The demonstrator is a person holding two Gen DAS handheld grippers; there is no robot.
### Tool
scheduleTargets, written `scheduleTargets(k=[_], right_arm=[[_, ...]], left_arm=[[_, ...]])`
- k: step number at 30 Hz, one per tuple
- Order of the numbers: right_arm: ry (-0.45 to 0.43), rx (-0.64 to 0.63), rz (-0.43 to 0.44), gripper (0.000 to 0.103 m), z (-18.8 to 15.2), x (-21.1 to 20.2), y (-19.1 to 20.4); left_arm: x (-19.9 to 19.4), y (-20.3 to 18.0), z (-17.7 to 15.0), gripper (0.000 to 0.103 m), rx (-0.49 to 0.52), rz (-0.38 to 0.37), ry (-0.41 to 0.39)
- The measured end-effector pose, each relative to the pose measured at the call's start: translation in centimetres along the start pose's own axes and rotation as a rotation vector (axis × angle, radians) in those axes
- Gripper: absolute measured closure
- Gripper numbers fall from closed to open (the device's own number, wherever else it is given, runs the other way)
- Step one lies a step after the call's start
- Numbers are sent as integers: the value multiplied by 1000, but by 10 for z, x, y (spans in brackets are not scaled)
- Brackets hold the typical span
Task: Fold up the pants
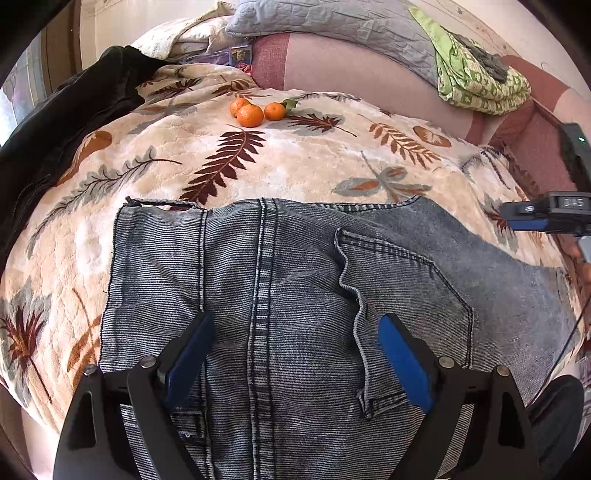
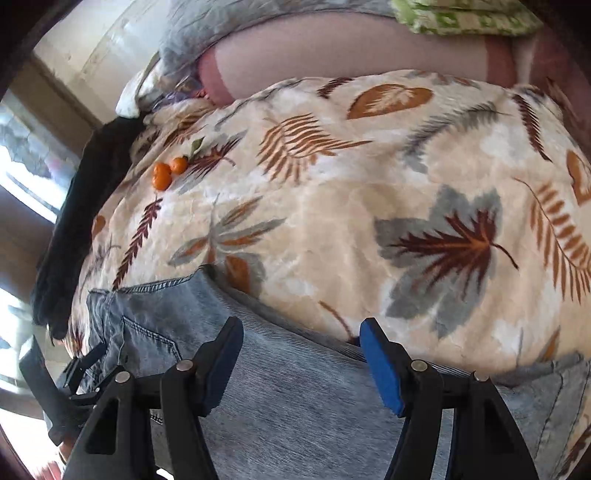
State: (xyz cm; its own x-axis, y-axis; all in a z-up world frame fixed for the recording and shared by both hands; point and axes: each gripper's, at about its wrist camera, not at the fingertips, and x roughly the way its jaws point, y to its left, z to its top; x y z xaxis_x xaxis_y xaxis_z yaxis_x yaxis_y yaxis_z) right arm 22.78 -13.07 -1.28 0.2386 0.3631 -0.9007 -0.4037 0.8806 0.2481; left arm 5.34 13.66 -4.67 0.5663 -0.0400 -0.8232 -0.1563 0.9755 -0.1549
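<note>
On the near part of the bed, a pair of blue-grey jeans (image 1: 280,295) is spread flat over a leaf-print blanket (image 1: 303,155), waistband toward the middle of the bed and a back pocket facing up. The left tool (image 1: 295,354) is held over the seat of the jeans with its blue-padded jaws spread wide, nothing gripped between them. The right tool (image 2: 301,354) is likewise released, its jaws parted above one edge of the jeans where denim meets blanket. Three mandarins (image 1: 251,110) are grouped on the blanket toward the far edge of the bed. A black garment (image 1: 70,110) is draped along the left edge, and a grey quilted pillow (image 1: 332,26) and a green patterned cloth (image 1: 476,81) are seen at the far side.
</note>
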Motion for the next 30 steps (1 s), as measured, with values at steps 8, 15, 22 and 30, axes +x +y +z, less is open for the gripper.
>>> scheduleTargets(k=[8, 15, 22, 30], right_arm=[[150, -237, -36, 63, 24, 90, 81], [-47, -530, -257, 98, 3, 58, 134], [-81, -472, -359, 96, 1, 95, 115], [-214, -45, -7, 21, -51, -29, 31]], left_arm=[[3, 5, 0, 12, -4, -22, 5], [10, -8, -4, 12, 81, 52, 17], [12, -12, -6, 11, 111, 78, 8], [12, -16, -6, 11, 107, 107, 6]])
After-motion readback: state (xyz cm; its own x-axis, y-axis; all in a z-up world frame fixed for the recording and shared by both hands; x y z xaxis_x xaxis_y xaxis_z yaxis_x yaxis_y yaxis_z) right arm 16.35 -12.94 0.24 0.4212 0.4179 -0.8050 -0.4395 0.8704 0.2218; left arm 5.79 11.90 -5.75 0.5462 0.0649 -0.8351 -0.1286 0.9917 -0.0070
